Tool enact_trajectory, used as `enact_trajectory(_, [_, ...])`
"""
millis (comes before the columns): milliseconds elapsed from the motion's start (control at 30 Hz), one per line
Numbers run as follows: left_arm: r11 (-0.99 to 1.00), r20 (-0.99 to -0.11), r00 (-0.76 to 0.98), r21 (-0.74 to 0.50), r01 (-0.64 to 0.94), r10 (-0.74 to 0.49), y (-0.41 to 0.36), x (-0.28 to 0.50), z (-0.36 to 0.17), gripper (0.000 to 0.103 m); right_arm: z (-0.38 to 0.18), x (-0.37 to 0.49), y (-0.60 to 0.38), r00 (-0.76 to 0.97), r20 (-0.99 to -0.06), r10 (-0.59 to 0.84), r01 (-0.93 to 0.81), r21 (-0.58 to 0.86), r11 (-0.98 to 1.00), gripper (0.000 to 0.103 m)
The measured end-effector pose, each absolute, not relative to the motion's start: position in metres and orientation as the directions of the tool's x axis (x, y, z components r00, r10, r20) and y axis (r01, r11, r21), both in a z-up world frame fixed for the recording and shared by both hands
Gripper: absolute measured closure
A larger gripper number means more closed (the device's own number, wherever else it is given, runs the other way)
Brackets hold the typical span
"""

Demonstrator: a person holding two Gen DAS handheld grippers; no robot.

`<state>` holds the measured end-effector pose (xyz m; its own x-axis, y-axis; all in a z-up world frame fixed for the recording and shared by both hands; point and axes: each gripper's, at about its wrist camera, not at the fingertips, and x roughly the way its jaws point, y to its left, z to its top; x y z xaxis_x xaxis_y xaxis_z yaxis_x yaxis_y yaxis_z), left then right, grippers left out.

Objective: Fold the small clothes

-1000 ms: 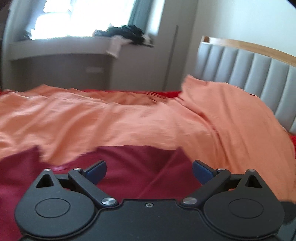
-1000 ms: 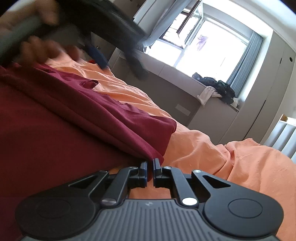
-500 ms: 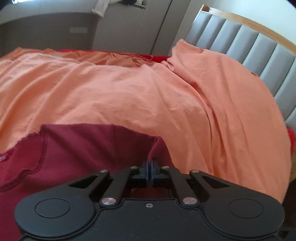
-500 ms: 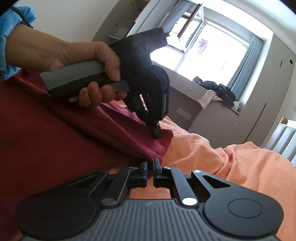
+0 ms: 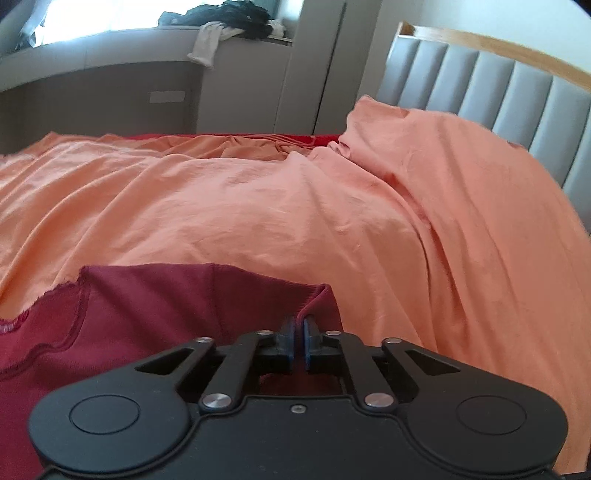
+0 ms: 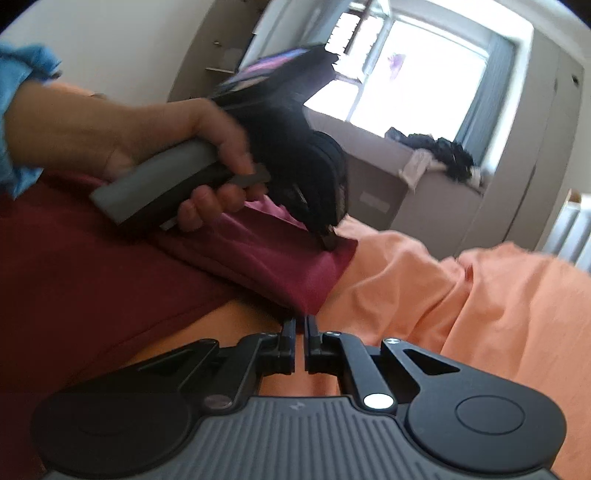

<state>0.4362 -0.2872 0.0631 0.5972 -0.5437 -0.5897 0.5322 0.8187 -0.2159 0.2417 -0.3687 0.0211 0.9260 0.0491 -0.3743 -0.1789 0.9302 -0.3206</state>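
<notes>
A: Status on the maroon garment (image 5: 155,314)?

B: Lying on the orange sheet (image 5: 295,206) on the bed, near edge of both wrist views. Both tools are on its far hem. Left gripper (image 5: 299,341) has its pads pinched on a hem corner; the jaws have just been easing apart a little, but the cloth is between them and looks gripped. Right gripper (image 6: 300,341) is pressed together on the neighbouring corner of the same edge. From the right wrist view you can see the left hand (image 6: 184,155) and the left tool's tip biting the fabric.

A: So how far along?

B: Early, I'd say. Both corners are grasped and the edge is slightly raised. No clean fold is visible yet. Left to do, as I read it: carry that edge over, lay it down, flatten, probably a second fold.

A: Orientation?

B: Hard to call. A seamed edge, neckline or armhole, sits at the left of the left wrist view, so the long axis probably runs across the frame, left to right, with the gripped hem toward the headboard (image 5: 498,85) side. Most of the garment is hidden beneath the tools, so that's a guess.

A: Anything nearby?

B: A pile of dark clothes (image 5: 229,18) on the window ledge, well apart.
</notes>
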Motion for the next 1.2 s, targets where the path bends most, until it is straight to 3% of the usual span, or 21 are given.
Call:
enact_trajectory(67, [0.829, -0.578, 0.61, -0.247, 0.502, -0.542, -0.279, 0.434, 0.068, 0.071, 0.024, 0.24, -0.372, 0.917, -0.392, 0.073, -0.197, -0.286, 0.938, 0.093])
enact_trajectory(133, [0.838, -0.567, 0.629, -0.248, 0.487, -0.533, -0.271, 0.428, 0.076, 0.056, 0.028, 0.236, -0.375, 0.917, -0.391, 0.085, -0.198, -0.261, 0.945, 0.077])
enact_trajectory(200, [0.854, -0.549, 0.664, -0.223, 0.469, -0.508, -0.261, 0.418, 0.085, 0.034, 0.032, 0.232, -0.379, 0.921, -0.381, 0.086, -0.188, -0.239, 0.953, 0.051])
enact_trajectory(333, [0.879, -0.503, 0.732, -0.139, 0.456, -0.459, -0.234, 0.384, 0.101, 0.017, 0.046, 0.226, -0.386, 0.939, -0.336, 0.071, -0.136, -0.172, 0.976, 0.031])
enact_trajectory(400, [0.893, -0.482, 0.765, -0.094, 0.44, -0.427, -0.22, 0.366, 0.106, 0.008, 0.051, 0.229, -0.393, 0.95, -0.308, 0.052, -0.092, -0.118, 0.989, 0.011])
enact_trajectory(467, [0.919, -0.462, 0.807, -0.053, 0.39, -0.369, -0.203, 0.346, 0.11, 0.003, 0.054, 0.233, -0.398, 0.958, -0.283, 0.039, -0.057, -0.057, 0.997, 0.005])
enact_trajectory(700, [0.978, -0.429, 0.89, 0.061, 0.2, -0.156, -0.128, 0.276, 0.107, 0.002, 0.051, 0.247, -0.389, 0.968, -0.247, 0.038, -0.046, -0.027, 0.999, 0.0])
enact_trajectory(867, [0.996, -0.492, 0.868, 0.012, 0.084, -0.067, -0.067, 0.255, 0.089, 0.002, 0.043, 0.25, -0.375, 0.966, -0.254, 0.053, -0.067, -0.046, 0.997, 0.0])
enact_trajectory(1033, [0.989, -0.517, 0.85, -0.148, 0.03, -0.103, -0.015, 0.237, 0.078, 0.002, 0.044, 0.247, -0.368, 0.956, -0.264, 0.127, -0.126, 0.019, 0.992, 0.0])
enact_trajectory(1200, [0.983, -0.513, 0.848, -0.18, 0.047, -0.135, 0.008, 0.223, 0.079, 0.001, 0.058, 0.235, -0.34, 0.934, -0.241, 0.264, -0.26, 0.048, 0.964, 0.0])
